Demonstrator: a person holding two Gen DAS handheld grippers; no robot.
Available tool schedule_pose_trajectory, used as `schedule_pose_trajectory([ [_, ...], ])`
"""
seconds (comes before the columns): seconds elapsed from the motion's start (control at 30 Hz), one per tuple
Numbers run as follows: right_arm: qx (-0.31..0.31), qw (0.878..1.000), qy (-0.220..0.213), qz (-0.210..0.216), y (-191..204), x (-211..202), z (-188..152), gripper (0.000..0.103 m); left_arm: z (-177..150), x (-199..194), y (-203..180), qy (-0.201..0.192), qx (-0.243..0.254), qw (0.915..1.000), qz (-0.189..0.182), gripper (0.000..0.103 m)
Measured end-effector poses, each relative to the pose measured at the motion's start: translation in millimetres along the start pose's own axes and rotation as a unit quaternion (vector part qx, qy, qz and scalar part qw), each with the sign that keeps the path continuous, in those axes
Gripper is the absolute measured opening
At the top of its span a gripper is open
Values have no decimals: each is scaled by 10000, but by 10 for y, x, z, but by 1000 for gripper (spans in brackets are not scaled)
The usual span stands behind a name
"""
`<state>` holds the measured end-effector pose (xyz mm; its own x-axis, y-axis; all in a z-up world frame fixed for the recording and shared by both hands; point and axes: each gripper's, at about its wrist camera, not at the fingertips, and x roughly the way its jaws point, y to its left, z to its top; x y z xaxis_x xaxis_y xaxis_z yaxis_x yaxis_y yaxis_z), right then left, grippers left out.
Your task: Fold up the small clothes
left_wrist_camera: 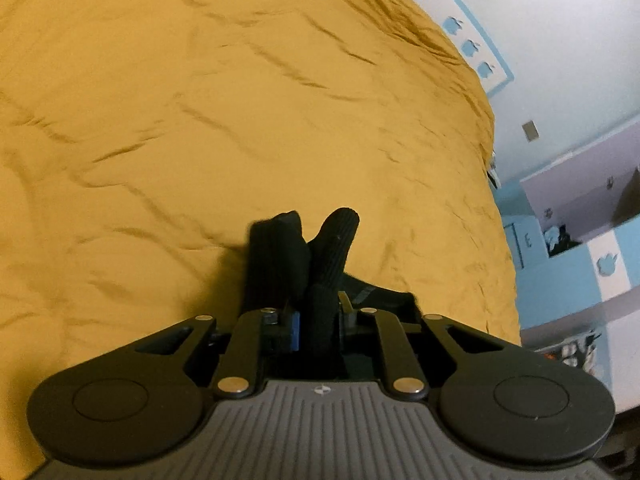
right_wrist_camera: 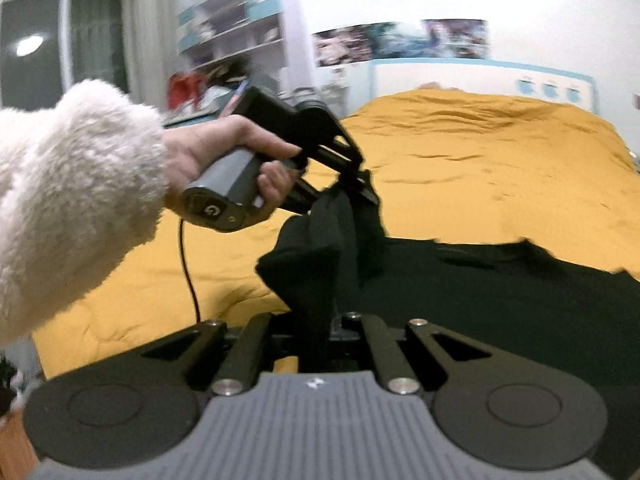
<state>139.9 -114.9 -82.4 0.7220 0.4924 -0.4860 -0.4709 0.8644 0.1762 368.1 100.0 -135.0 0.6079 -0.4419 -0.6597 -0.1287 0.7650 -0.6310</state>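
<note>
While both grippers have a bite on the same black garment, it hangs between them above the bed instead of lying flat. Left gripper is pinched closed on a bunched bit of the fabric, w/ two rounded ribbed ends poking out past its fingertips, so could be socks or a cuff, can't tell tbh. Right gripper also looks clamped on the cloth, fabric runs straight down into the gap b/w its fingers, though the tips themselves are hidden under it.

Key relation imo: seen from the right wrist cam, the left gripper sits ahead and a bit up-left, and the cloth's long axis runs from right gripper up to left one, slack and drooping. More black fabric spreads out to the right gripper's front-right, resting on the yellow bedspread. Both are about equally close since both already hold it.

Material-wise: soft knit, matte, floppy, prob stretchy. Bedspread is wrinkly, smooth-ish woven stuff. Person's left hand wraps the handle, fluffy white sleeve behind it.
</note>
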Motion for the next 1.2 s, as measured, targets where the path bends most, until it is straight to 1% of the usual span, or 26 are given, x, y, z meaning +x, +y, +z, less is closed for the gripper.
schedule_pose_trajectory([
  [0.17, 513, 9979, -273, -295, -550, -385, -24, 0, -99, 317, -822, 118, 620, 9977, 241, 17],
  [0.27, 794, 9947, -413, -513, -877, -606, -74, 0, -164, 562, -1219, 273, 867, 9956, 244, 17],
  [0.33, 951, 9923, -469, -647, -901, -611, -47, 0, -235, 768, -1492, 395, 1067, 9930, 320, 17],
  [0.43, 1143, 9887, -527, -808, -976, -628, -73, 0, -381, 1089, -1781, 596, 1241, 9895, 436, 17],
  [0.6, 1502, 9804, -605, -1121, -949, -618, -101, 0, -688, 1473, -2068, 875, 1396, 9854, 435, 17],
  [0.7, 1846, 9726, -669, -1244, -1176, -685, -205, 0, -773, 1608, -2253, 924, 1487, 9837, 418, 17],
  [0.8, 2120, 9647, -723, -1386, -1351, -712, -280, 0, -853, 1683, -2409, 974, 1686, 9795, 525, 17],
  [0.93, 2459, 9554, -736, -1459, -1519, -800, -454, 0, -1028, 1831, -2528, 1073, 1896, 9735, 694, 17],
  [1.0, 2596, 9518, -740, -1454, -1602, -785, -473, 0, -1094, 1897, -2557, 1110, 1988, 9707, 764, 17],
  [1.2, 2912, 9429, -703, -1458, -1732, -818, -621, 0, -1199, 2029, -2614, 1132, 2005, 9684, 957, 17],
])
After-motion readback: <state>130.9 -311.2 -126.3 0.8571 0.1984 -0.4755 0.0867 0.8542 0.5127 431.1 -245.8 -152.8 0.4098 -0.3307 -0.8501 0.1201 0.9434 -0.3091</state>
